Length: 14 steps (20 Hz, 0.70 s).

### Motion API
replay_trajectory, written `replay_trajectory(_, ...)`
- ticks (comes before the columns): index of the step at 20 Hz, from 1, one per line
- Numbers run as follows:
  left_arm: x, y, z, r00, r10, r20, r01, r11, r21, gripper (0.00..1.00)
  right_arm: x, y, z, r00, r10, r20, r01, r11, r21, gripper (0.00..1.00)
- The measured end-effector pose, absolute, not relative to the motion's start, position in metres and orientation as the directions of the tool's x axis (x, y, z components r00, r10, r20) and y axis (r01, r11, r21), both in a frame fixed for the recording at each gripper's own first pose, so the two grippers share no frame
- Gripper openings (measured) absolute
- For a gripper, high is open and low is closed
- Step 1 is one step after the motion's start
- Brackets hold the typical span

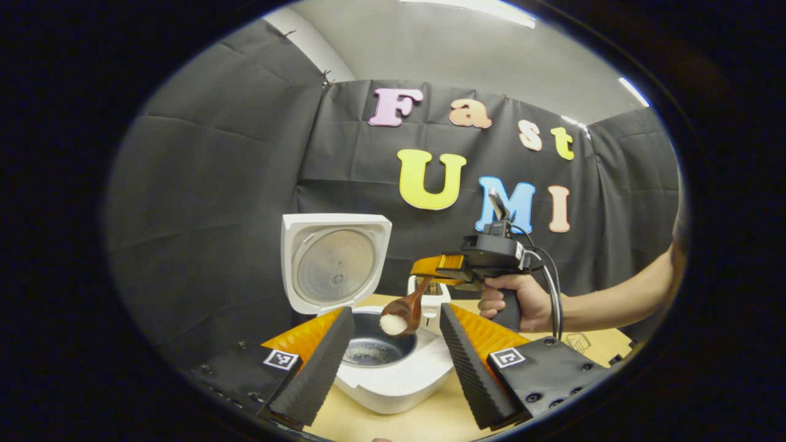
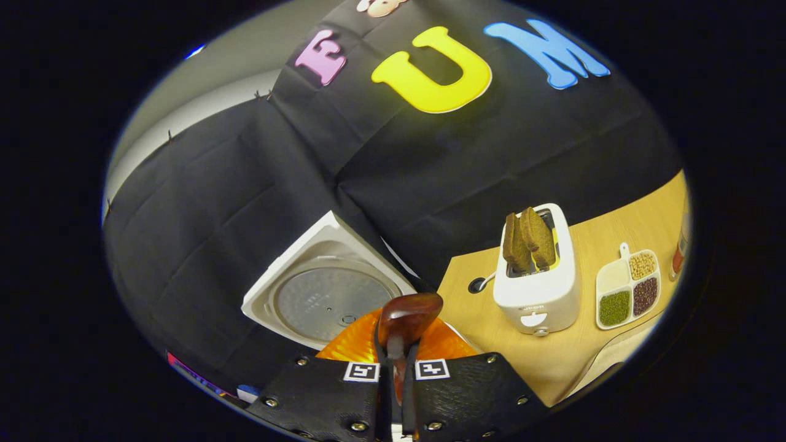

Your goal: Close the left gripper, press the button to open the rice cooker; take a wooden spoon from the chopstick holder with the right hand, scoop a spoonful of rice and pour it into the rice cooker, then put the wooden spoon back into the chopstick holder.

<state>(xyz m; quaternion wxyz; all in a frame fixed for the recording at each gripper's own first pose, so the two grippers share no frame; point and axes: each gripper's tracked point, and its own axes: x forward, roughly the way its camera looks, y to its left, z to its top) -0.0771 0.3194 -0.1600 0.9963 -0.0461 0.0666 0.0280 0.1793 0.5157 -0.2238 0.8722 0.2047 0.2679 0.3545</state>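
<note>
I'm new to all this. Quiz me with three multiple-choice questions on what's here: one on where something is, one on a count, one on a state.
1. Where is the wooden spoon's bowl?
A. over the open rice cooker
B. lying on the table
C. inside the toaster

2. How many bread slices stand in the toaster?
A. none
B. two
C. five

3. What is the rice cooker's lid doing?
A. standing open
B. shut
C. lying off on the table

Answers:
1 A, since the left gripper view shows the spoon with white rice above the inner pot.
2 B, since the right gripper view shows two brown slices sticking up.
3 A, since its round inner plate faces outward.
</note>
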Motion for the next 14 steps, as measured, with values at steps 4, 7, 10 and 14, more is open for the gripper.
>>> replay_trajectory(4, -0.092, 0.325, -0.168, 0.986, 0.059, -0.155, -0.069, 0.996, -0.064, 0.97, 0.179, 0.530, -0.229, 0.622, 0.692, -0.367, -0.607, 0.722, 0.333, 0.07)
replay_trajectory(7, -0.098, 0.332, -0.173, 0.985, 0.068, -0.159, -0.078, 0.995, -0.059, 0.97, 0.172, 0.538, -0.227, 0.616, 0.697, -0.366, -0.651, 0.712, 0.261, 0.07)
replay_trajectory(10, -0.101, 0.338, -0.173, 0.985, 0.077, -0.155, -0.088, 0.994, -0.062, 0.97, 0.171, 0.551, -0.231, 0.609, 0.700, -0.373, -0.686, 0.701, 0.195, 0.07)
replay_trajectory(14, -0.102, 0.340, -0.174, 0.984, 0.091, -0.156, -0.103, 0.992, -0.068, 0.97, 0.168, 0.567, -0.235, 0.593, 0.709, -0.382, -0.734, 0.671, 0.105, 0.07)
